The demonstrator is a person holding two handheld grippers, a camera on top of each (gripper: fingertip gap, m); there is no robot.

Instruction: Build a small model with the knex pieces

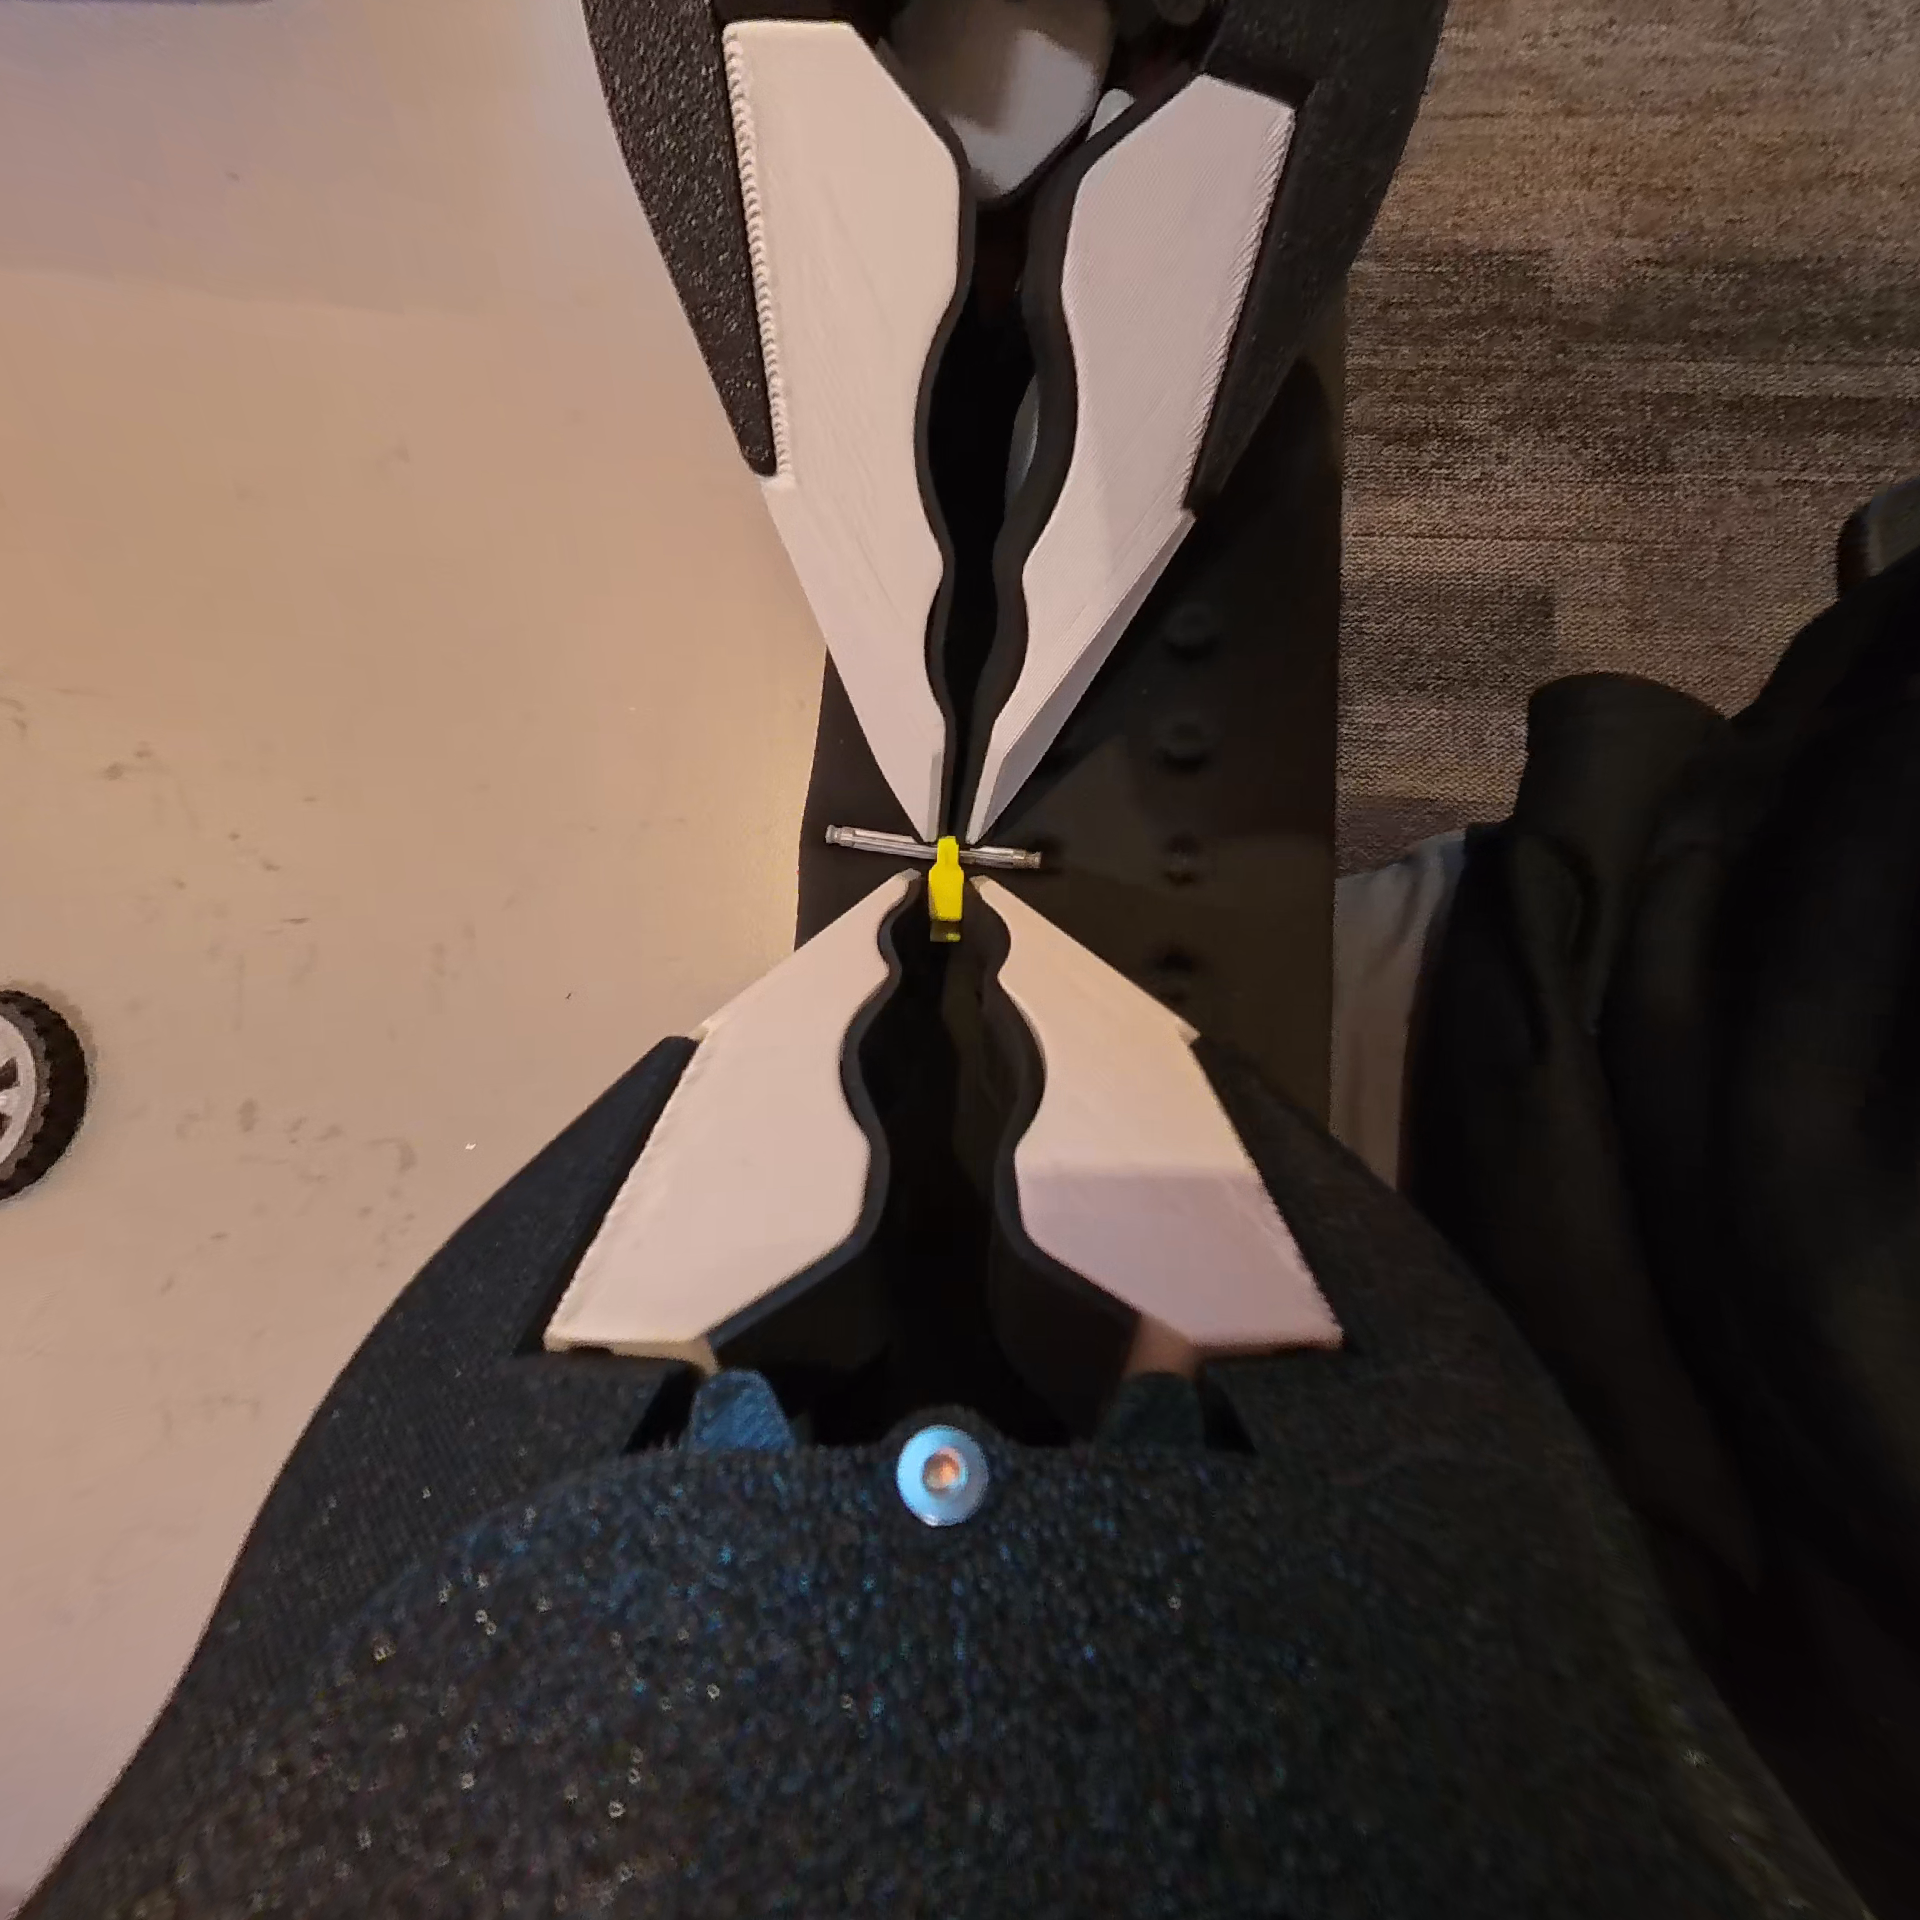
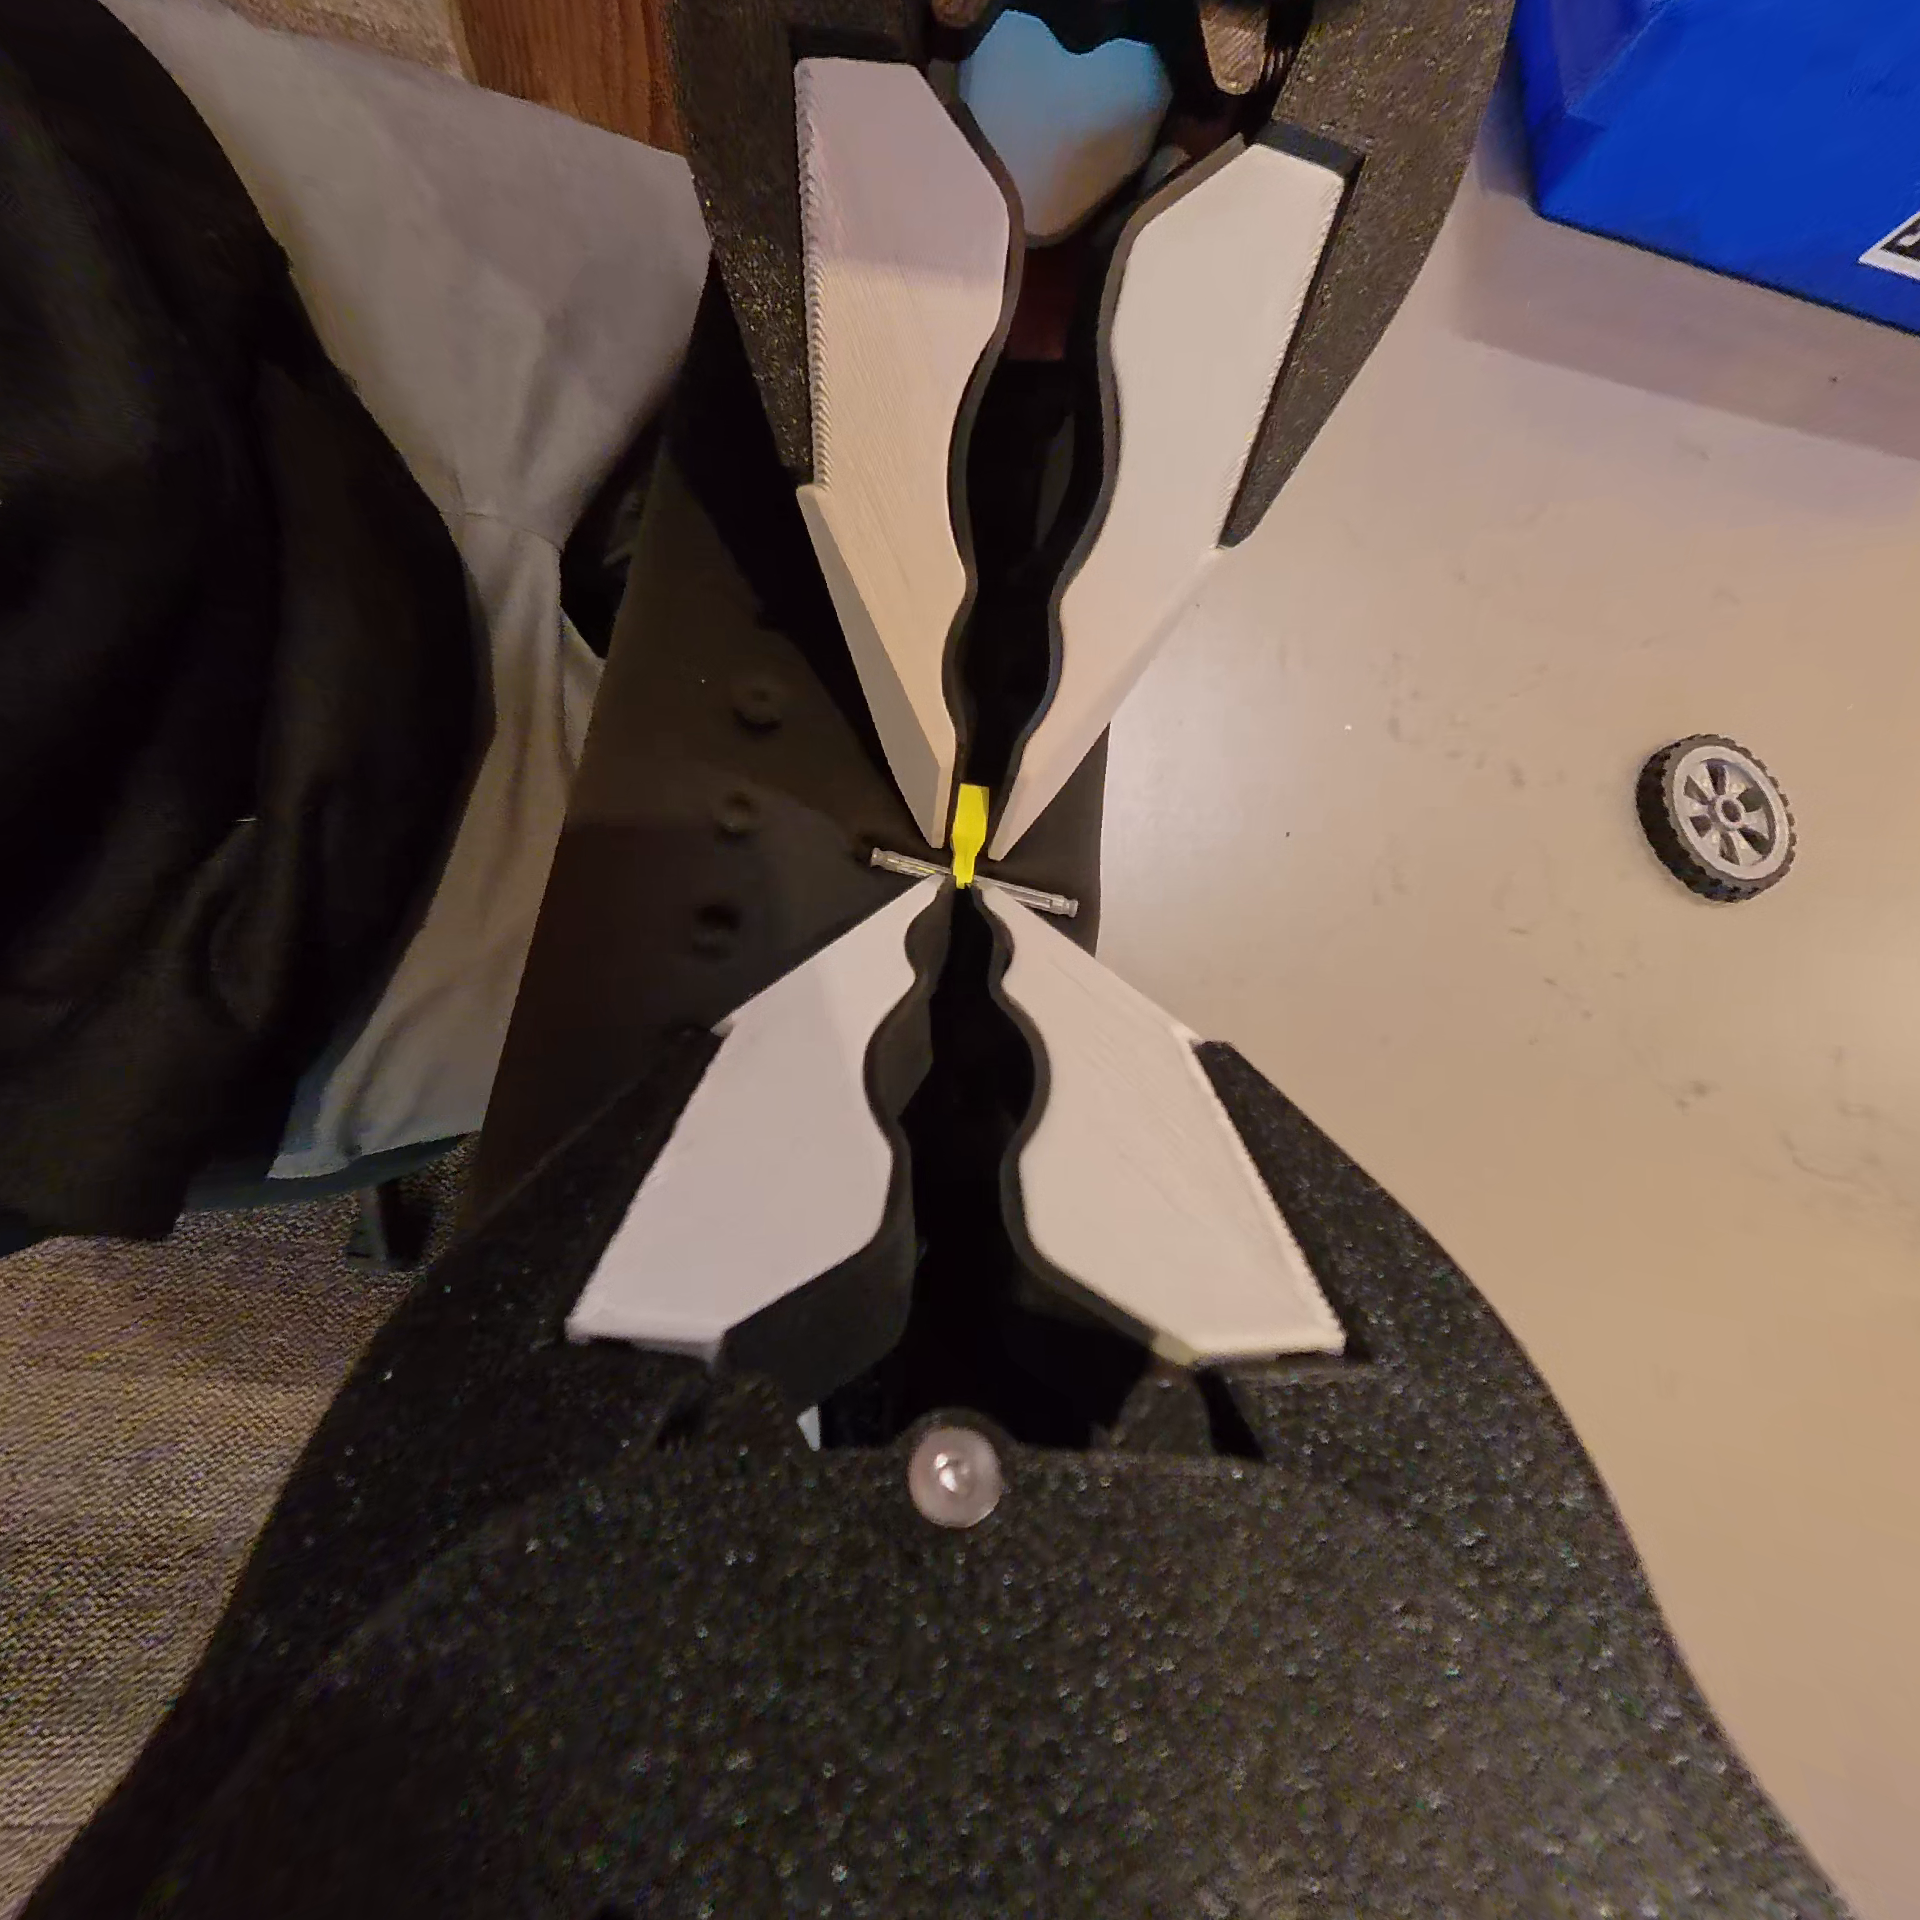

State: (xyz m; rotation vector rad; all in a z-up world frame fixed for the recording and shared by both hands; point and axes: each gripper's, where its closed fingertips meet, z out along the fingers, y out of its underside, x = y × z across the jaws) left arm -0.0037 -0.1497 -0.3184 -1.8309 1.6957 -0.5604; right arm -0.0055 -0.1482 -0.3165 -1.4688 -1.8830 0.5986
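My two grippers meet tip to tip above a black studded plate (image 1: 1179,790) at the table's edge. My left gripper (image 1: 941,891) is shut on a small yellow piece (image 1: 943,881). My right gripper (image 2: 952,896) is shut on a thin metal axle (image 2: 1023,900) that lies crosswise. The yellow piece touches the axle at its middle. In the left wrist view the right gripper (image 1: 952,827) comes in from the top and the axle (image 1: 868,840) shows on both sides of its tips. In the right wrist view the left gripper (image 2: 974,810) comes from the top with the yellow piece (image 2: 968,826).
A small black wheel with a grey hub (image 2: 1714,816) lies on the pale table (image 2: 1455,727); it also shows in the left wrist view (image 1: 31,1091). A blue box (image 2: 1714,135) stands at the far corner. Dark and grey cloth (image 2: 208,675) and carpet (image 1: 1662,260) lie beyond the table's edge. Only a small space, under 4 cm, lies between the two pairs of fingers. The black studded plate (image 1: 1179,790) is about equally far from each gripper, around 4 cm. It is also in sight in the right wrist view (image 2: 725,886).
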